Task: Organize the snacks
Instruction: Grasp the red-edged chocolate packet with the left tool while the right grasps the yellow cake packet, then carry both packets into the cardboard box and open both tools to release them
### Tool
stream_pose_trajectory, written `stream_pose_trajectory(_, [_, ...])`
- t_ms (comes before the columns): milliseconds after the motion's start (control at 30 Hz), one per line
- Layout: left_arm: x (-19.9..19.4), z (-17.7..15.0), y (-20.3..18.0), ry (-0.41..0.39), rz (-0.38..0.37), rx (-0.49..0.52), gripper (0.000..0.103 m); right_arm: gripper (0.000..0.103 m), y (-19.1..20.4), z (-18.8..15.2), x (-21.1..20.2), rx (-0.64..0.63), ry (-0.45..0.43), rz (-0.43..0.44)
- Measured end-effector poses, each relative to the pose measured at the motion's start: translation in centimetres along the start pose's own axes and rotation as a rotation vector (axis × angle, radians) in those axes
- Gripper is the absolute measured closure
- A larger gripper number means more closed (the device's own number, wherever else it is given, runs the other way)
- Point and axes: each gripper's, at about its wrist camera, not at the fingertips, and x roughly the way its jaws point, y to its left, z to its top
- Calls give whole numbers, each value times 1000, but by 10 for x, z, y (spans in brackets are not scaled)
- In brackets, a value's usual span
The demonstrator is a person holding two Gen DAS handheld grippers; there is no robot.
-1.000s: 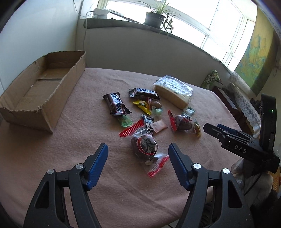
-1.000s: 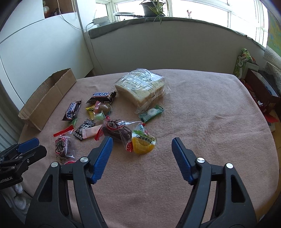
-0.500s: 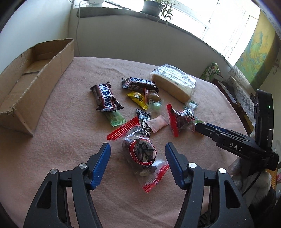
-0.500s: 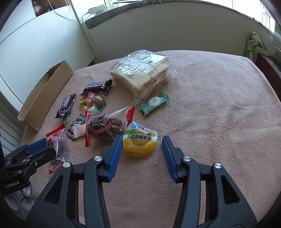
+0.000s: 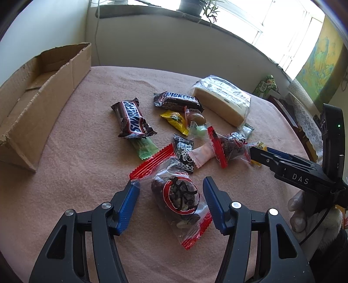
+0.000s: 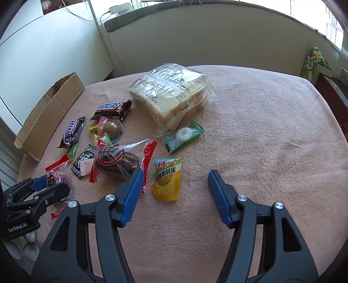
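Snacks all on the table (image 5: pixel 87 122) — cardboard box (image 5: pixel 32 95) at ten o'clock looks bare. Left gripper (image 5: pixel 170 205) gapes around the red-sealed date packet (image 5: pixel 176 196), pinching nothing yet. Right view: right gripper (image 6: pixel 175 193) spread wide, yellow egg pouch (image 6: pixel 166 179) between its jaws, untouched — sorting barely begun.

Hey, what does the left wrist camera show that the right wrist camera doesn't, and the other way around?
Only the left wrist view shows the inside of the cardboard box and the colourful wall map. Only the right wrist view shows the whole yellow egg packet and the white power adapter on the sill. Both show two Snickers bars, the bagged bread and the red-edged date packet between the open left tool.
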Motion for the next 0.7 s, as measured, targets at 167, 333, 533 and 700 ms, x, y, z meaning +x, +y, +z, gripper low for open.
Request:
stream_pose_trajectory(167, [1, 0, -1, -6, 10, 9, 50, 64, 4, 3, 6, -34, 7, 1])
stream_pose_trajectory(333, [-1, -1, 1, -15, 13, 6, 64, 79, 7, -2, 3, -37, -1, 19])
stream_pose_trajectory(533, [-10, -3, 7, -30, 4, -5, 65, 79, 2, -7, -11, -8, -26, 8])
stream_pose_trajectory(700, [-26, -3, 11, -59, -7, -12, 65, 79, 6, -4, -35, 2, -69, 14])
